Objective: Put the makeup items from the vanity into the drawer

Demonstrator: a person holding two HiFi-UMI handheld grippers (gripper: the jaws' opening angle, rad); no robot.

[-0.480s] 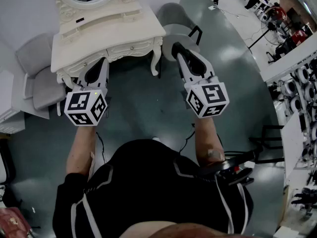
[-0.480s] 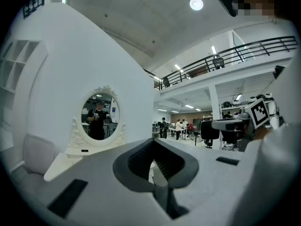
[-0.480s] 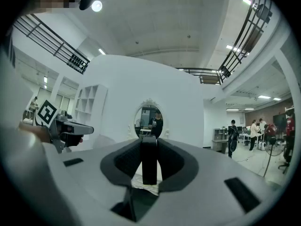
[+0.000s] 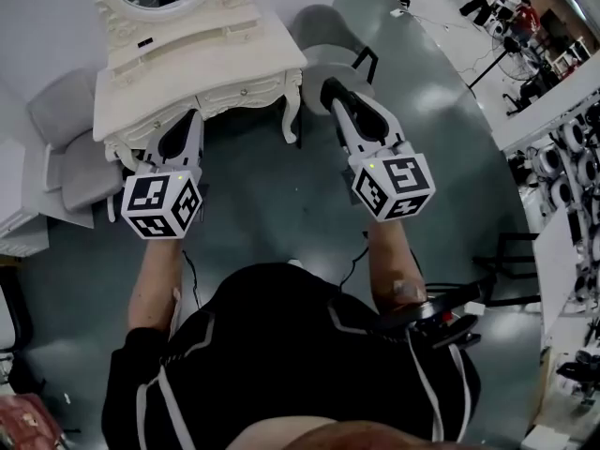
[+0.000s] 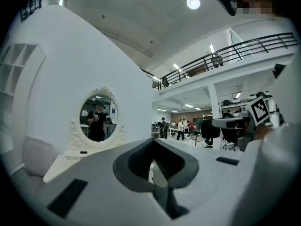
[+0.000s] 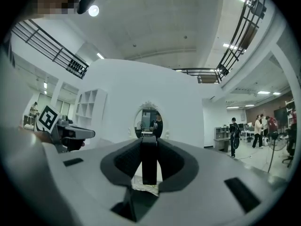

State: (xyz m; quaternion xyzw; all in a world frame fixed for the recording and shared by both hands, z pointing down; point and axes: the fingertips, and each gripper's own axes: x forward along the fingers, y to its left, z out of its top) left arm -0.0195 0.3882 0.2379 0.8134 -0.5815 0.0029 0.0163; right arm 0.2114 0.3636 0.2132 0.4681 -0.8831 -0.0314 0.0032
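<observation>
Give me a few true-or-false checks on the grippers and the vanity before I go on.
1. The left gripper is empty. True.
2. The right gripper holds nothing. False: a black item stands upright between its fingers.
3. The vanity has its drawer pulled out. False: the drawer looks shut.
4. A grey chair stands beside the vanity. True.

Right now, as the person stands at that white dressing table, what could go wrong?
1. The right gripper holds a slim dark item over the floor, not the vanity; a slip would drop it.
2. The grey chair sits close beside that gripper and could get bumped.
3. The vanity's drawers look shut, so one needs opening first.
</observation>
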